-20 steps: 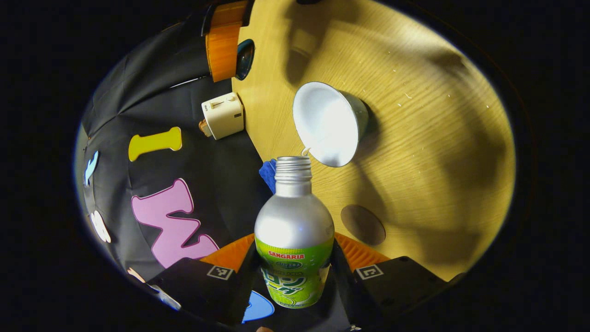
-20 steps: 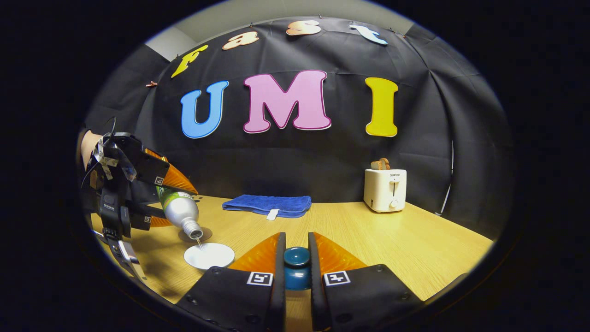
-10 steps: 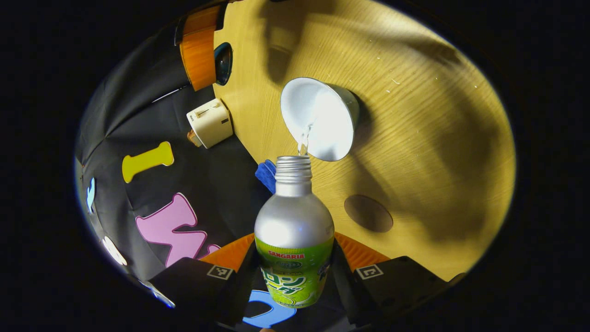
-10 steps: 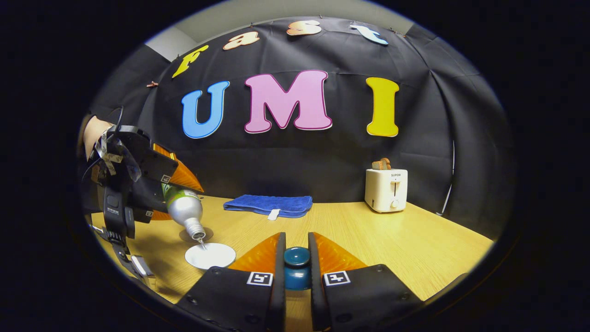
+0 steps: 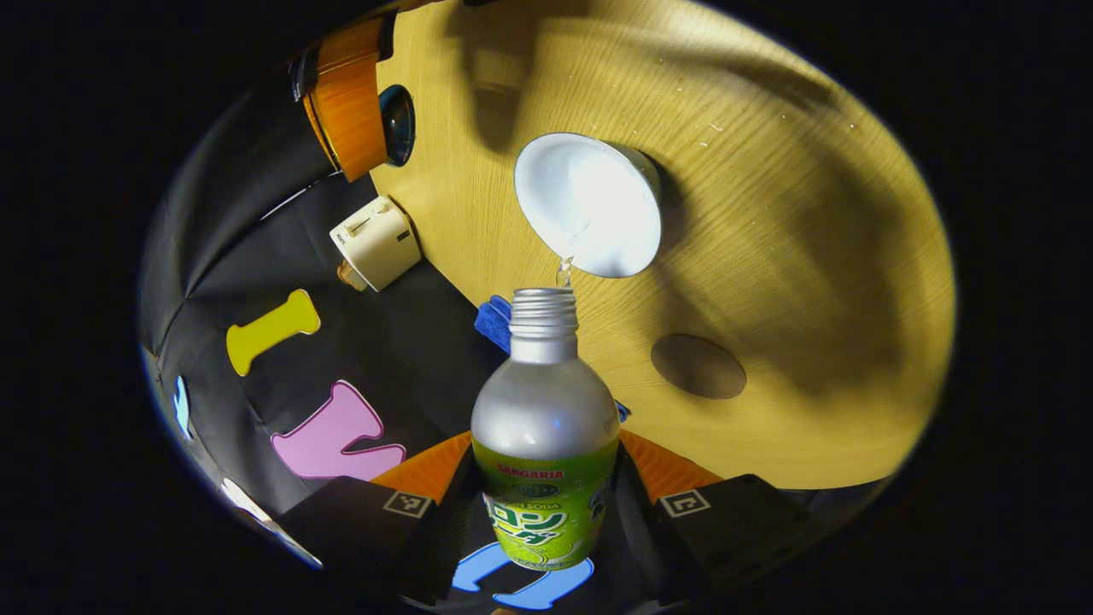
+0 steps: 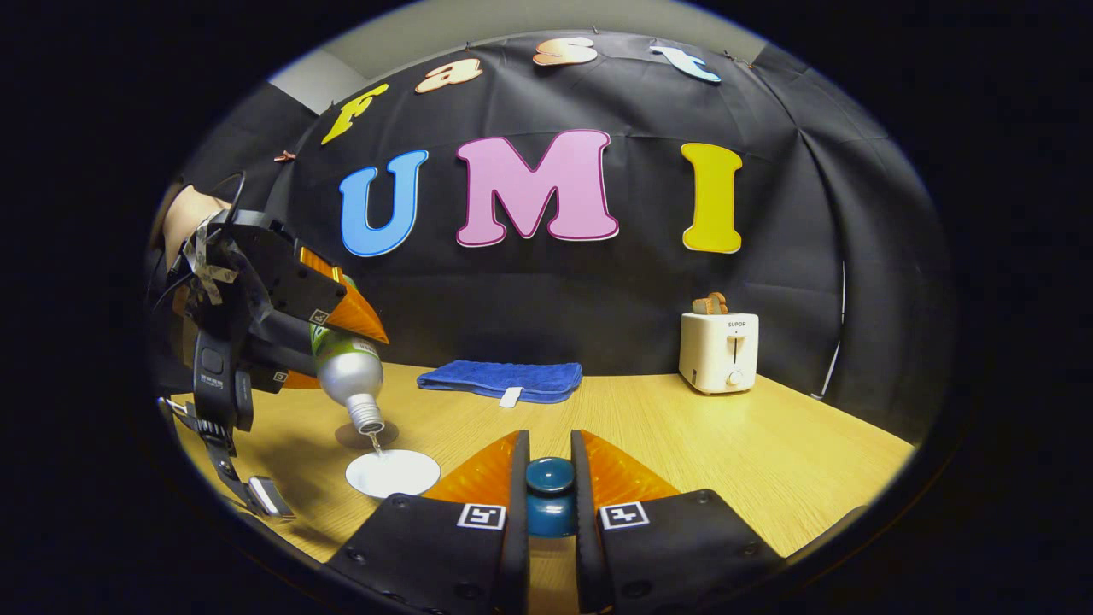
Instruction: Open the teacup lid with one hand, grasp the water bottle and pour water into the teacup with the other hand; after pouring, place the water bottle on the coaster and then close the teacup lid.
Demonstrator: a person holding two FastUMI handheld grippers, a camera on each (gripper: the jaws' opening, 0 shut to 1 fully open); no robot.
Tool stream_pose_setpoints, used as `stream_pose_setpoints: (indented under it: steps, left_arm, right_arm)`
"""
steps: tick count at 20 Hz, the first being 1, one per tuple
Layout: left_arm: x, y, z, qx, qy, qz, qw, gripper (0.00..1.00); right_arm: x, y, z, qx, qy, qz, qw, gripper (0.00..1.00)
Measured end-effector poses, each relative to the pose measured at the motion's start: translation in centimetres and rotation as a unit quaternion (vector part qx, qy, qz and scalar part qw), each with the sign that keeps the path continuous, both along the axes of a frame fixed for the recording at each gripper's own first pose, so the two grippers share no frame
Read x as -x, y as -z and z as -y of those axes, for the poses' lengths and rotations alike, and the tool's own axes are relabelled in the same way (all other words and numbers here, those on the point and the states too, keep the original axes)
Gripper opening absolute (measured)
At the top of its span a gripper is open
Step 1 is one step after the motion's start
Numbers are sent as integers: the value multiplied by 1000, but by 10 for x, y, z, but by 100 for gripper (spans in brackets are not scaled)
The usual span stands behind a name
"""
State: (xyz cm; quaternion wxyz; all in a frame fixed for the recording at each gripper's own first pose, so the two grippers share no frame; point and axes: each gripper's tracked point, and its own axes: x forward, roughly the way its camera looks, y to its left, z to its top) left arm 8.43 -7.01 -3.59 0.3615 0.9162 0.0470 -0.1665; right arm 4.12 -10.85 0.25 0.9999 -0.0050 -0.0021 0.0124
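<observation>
My left gripper (image 5: 546, 491) is shut on a silver water bottle (image 5: 545, 427) with a green label, tipped mouth-down. A thin stream of water falls from its neck into the white teacup (image 5: 589, 205) on the wooden table. In the right gripper view the bottle (image 6: 348, 371) hangs tilted over the teacup (image 6: 393, 472) at the left, held by the left gripper (image 6: 329, 312). My right gripper (image 6: 549, 487) is shut on the dark blue teacup lid (image 6: 549, 495) by its knob, held above the table near the cup. A round brown coaster (image 5: 698, 366) lies on the table beside the cup.
A folded blue cloth (image 6: 499, 380) lies at the back of the table against the wall. A white toaster (image 6: 721, 352) with bread in it stands at the back right. A person's hand (image 6: 184, 218) holds the left gripper.
The bottle has tipped steeper and risen a little over the cup, and water keeps streaming into it. My right gripper with the lid has stayed still.
</observation>
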Motion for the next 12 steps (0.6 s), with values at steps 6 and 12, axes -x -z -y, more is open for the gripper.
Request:
stream_pose_setpoints:
  steps: [6,12]
  left_arm:
    - [-2,-6,-1,-27,13,11,1000,82]
    - [-1,-6,0,-33,19,19,999,82]
  right_arm:
    - [0,-1,0,-1,-1,-1,1000,25]
    - [1,-2,1,-1,-1,-1,1000,25]
